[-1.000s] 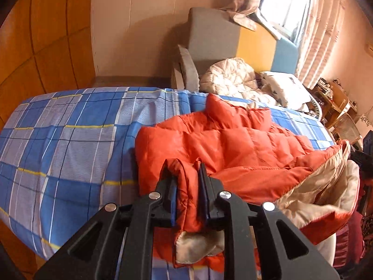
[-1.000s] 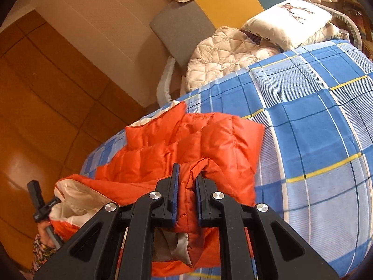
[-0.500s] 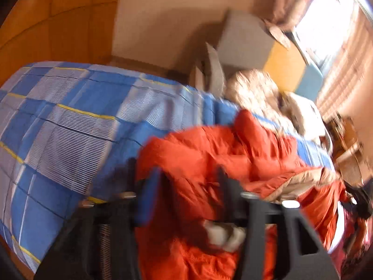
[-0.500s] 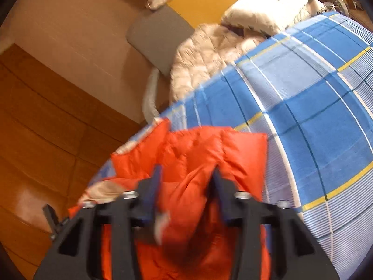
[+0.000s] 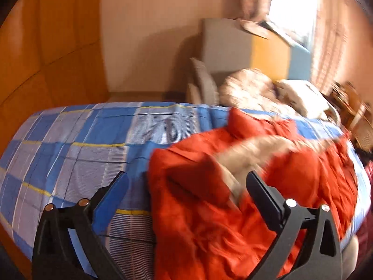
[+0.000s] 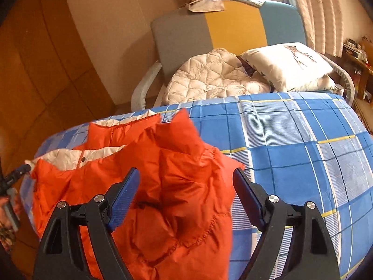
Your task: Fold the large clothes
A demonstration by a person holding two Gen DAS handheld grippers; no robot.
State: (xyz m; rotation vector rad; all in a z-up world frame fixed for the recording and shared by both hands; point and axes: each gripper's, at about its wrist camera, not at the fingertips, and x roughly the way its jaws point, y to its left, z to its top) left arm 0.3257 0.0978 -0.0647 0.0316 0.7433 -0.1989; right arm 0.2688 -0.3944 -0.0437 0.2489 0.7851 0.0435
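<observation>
An orange puffer jacket (image 5: 268,182) with a cream lining lies crumpled on a bed with a blue checked cover (image 5: 77,140). In the left wrist view my left gripper (image 5: 186,182) hangs just over the jacket's near left edge; its jaws are opening wide and the pads touch nothing. In the right wrist view the same jacket (image 6: 163,186) lies on the left of the bed (image 6: 303,151), collar away from me. My right gripper (image 6: 186,179) is above the jacket's near right part, jaws opening, with fabric below the gap but not pinched.
Beyond the bed stands a chair (image 6: 223,30) with grey, yellow and blue panels, holding a cream quilted garment (image 6: 209,79) and a white pillow (image 6: 289,65). Wood panelling (image 5: 46,46) runs along the left. A curtained window (image 5: 293,7) is at the back right.
Both grippers were shut on folds of the orange jacket a second ago. Both have let go and spread their jaws, and the jacket has dropped onto the bed.
</observation>
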